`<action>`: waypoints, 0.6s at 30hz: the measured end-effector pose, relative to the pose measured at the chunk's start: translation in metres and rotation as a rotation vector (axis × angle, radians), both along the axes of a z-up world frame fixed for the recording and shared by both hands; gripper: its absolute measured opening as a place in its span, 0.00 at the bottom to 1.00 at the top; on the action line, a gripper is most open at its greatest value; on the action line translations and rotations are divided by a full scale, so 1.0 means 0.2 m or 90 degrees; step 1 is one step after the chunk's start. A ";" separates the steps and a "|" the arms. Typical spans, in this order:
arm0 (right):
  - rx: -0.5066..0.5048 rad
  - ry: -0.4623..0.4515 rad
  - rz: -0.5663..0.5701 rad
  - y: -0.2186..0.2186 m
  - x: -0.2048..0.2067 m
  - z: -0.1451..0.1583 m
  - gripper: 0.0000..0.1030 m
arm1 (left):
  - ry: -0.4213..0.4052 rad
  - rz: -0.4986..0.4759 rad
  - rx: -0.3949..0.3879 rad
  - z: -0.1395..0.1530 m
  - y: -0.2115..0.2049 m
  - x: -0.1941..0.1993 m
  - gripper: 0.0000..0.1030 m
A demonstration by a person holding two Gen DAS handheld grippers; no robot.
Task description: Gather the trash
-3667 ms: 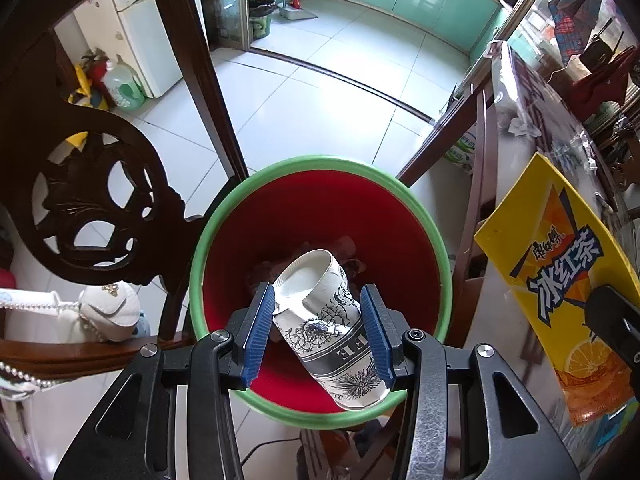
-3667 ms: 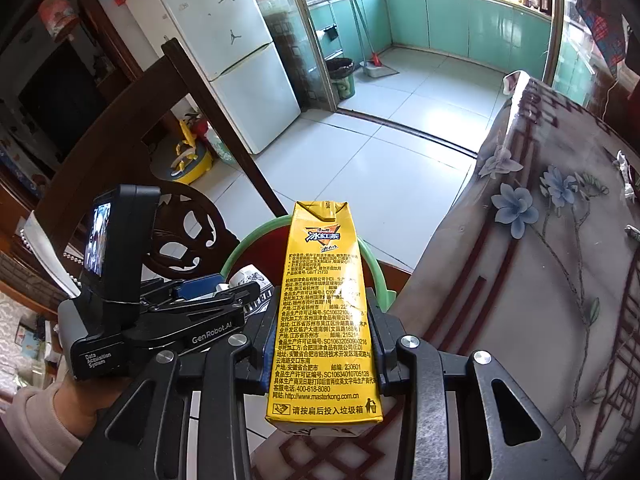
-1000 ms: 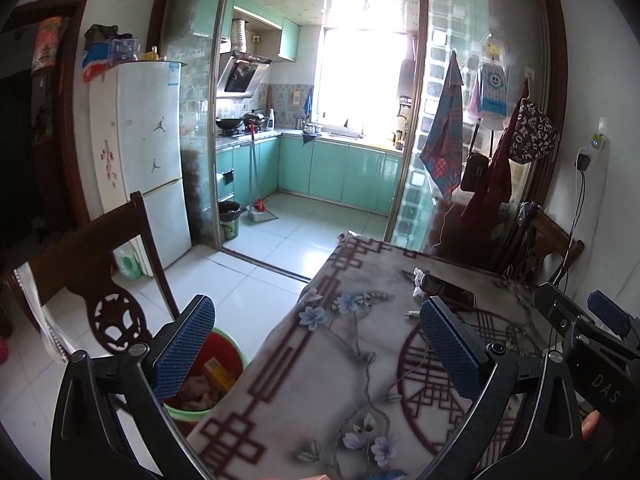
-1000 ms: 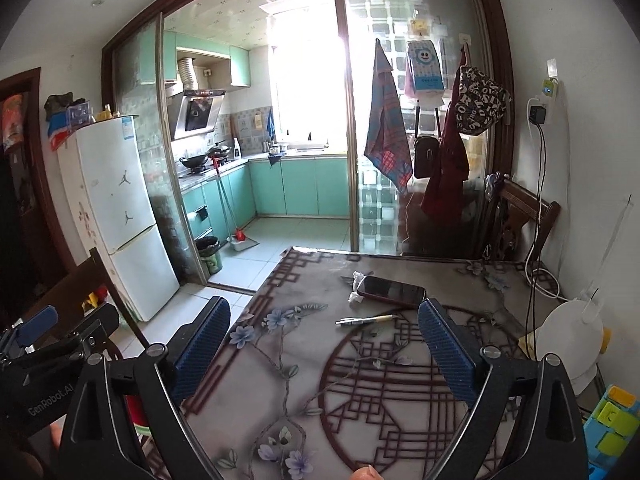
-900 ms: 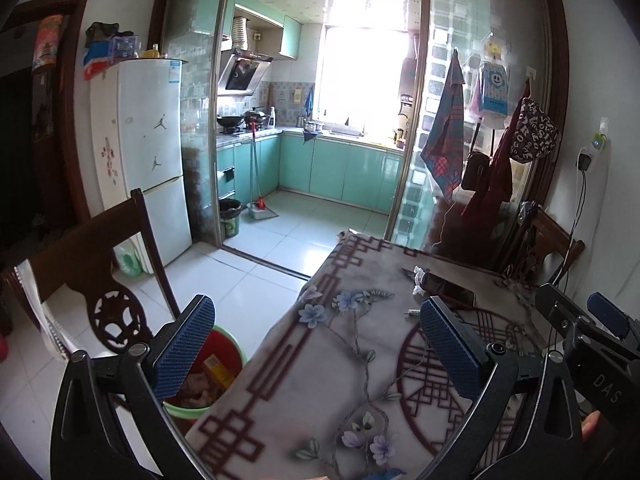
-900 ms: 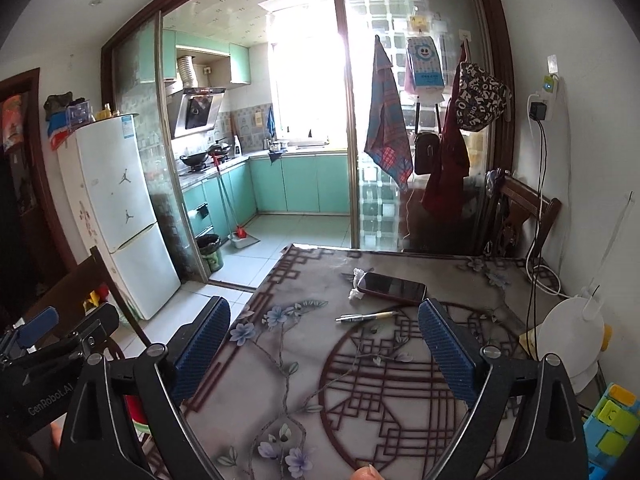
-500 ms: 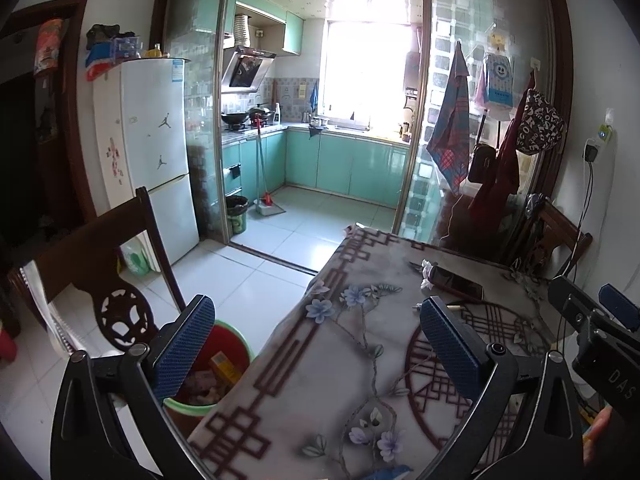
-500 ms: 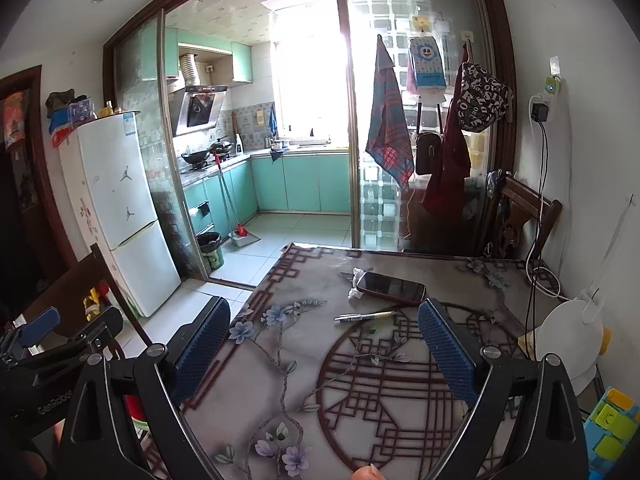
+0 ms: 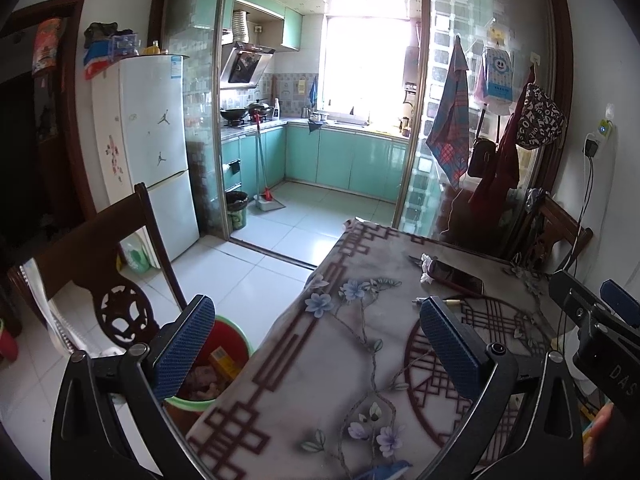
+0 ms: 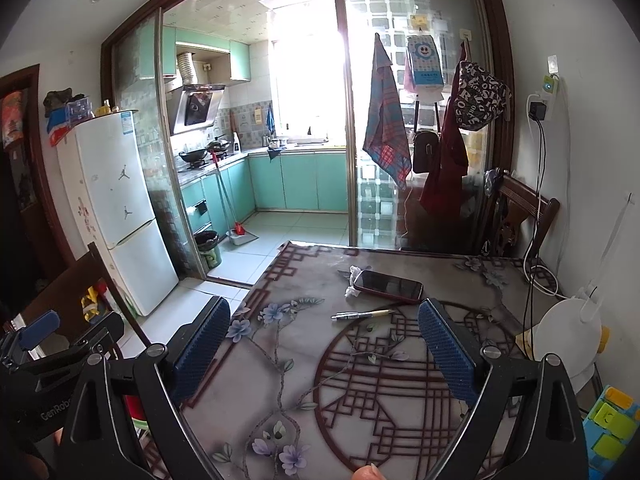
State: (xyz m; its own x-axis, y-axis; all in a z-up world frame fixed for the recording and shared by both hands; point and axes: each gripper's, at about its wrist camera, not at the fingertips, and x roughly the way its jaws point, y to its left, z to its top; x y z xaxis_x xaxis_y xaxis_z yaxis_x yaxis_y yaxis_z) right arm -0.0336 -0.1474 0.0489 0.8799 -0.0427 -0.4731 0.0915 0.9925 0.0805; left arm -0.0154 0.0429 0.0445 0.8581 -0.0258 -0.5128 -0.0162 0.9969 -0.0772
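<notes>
A red bin with a green rim [image 9: 234, 334] stands on the floor left of the table, holding the yellow drink carton [image 9: 225, 361] and other trash. My left gripper [image 9: 316, 344] is open and empty above the table's near left edge. My right gripper [image 10: 324, 350] is open and empty over the patterned tablecloth [image 10: 360, 380]. A crumpled white tissue [image 10: 352, 280] lies at the far side of the table beside a phone; it also shows in the left wrist view [image 9: 427, 270].
A phone [image 10: 388, 286] and a pen [image 10: 360, 314] lie on the table. A white round device [image 10: 568, 336] and toy blocks [image 10: 612, 420] sit at the right edge. A dark wooden chair [image 9: 108, 272] stands behind the bin. Another chair [image 10: 516, 216] is at the far right.
Both grippers were shut on a paper cup and a yellow carton over the bin; now they are open, empty and raised over the table. The carton lies in the bin.
</notes>
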 end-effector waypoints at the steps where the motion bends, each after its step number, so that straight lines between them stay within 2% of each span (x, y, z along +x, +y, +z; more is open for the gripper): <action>1: 0.000 0.000 -0.001 -0.01 0.00 0.00 0.93 | 0.000 -0.001 0.000 0.00 0.00 0.00 1.00; 18: 0.001 0.000 -0.004 -0.03 -0.02 -0.01 0.93 | 0.007 -0.004 0.000 0.00 -0.02 -0.01 1.00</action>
State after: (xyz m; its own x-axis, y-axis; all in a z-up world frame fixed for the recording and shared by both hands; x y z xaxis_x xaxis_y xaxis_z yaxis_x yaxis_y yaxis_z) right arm -0.0369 -0.1534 0.0463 0.8796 -0.0472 -0.4734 0.0973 0.9919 0.0820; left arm -0.0167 0.0385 0.0437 0.8520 -0.0318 -0.5226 -0.0104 0.9969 -0.0776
